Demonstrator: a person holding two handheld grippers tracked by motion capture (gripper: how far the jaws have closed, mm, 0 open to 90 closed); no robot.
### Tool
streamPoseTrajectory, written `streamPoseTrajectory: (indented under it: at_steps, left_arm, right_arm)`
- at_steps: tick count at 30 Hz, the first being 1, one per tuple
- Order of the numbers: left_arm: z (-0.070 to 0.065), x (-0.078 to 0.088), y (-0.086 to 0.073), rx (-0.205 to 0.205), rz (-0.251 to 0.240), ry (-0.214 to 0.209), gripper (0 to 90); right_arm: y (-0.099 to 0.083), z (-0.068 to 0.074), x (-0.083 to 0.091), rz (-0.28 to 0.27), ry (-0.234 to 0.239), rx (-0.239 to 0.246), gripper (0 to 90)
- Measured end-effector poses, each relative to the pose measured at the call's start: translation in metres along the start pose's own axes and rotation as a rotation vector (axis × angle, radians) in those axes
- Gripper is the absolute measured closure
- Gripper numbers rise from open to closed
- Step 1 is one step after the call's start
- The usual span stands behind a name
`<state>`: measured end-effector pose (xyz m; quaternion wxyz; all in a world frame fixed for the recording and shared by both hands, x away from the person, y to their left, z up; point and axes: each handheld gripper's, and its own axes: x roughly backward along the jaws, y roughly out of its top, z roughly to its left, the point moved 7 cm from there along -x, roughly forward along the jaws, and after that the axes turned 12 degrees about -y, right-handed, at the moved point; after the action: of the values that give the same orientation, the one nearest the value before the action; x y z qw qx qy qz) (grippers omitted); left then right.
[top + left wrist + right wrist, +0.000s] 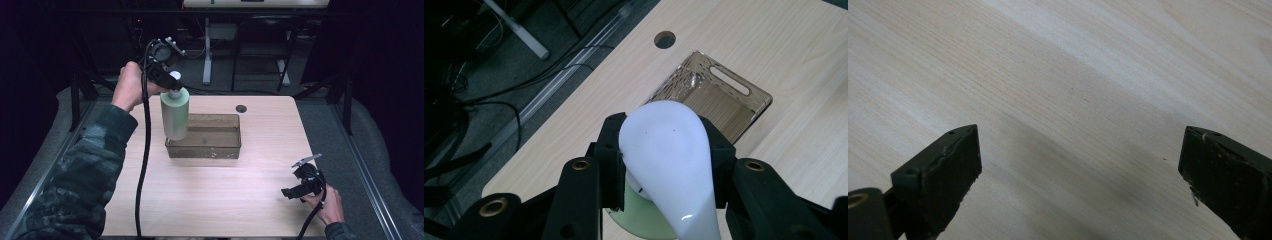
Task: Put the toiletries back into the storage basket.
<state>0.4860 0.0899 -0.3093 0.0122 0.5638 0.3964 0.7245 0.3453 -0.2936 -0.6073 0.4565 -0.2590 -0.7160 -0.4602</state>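
Table (215, 200) edges sit well clear of the left tool (172, 82), which hangs above the far left part of the wooden top; bare wood runs wide on the near side of it and off to its right. Beside the right tool (292, 192) the room is tighter: the near edge and the right edge of the table both lie close to it, while open wood stretches away in front of its jaws toward the tray (227, 150).

Below the left tool stands the tray, a smoky see-through box with a slot handle in its end wall (730, 80). A round hole (241, 108) in the table lies just past the tray's far wall, to the right of the left tool.

Held in a raised left hand (131, 85), the left tool is clamped on the white cap (666, 160) of a pale green bottle (174, 114). In the left gripper view both black pads press against the cap's 2 sides, with the green shoulder (644, 220) showing beneath. The bottle hangs upright from that grip, its base down inside the tray at the near left corner; whether it touches the tray floor I cannot tell.

Low near the table's right corner, the right hand (330, 205) holds the right tool with its jaws set wide apart, nothing between them but bare wood grain (1073, 100).
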Motion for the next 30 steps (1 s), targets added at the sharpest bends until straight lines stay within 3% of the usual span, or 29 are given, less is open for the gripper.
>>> streamPoseTrajectory:
  at_steps: [14,30]
  left_arm:
    - [0.006,-0.017,-0.003,0.018,0.011,0.005,62.8]
    - [0.009,-0.034,-0.007,0.037,0.008,-0.018,62.8]
  right_arm:
    - [0.001,0.003,0.001,-0.002,0.009,0.0,3.6]
    - [0.002,0.004,0.002,-0.006,0.013,0.006,3.8]
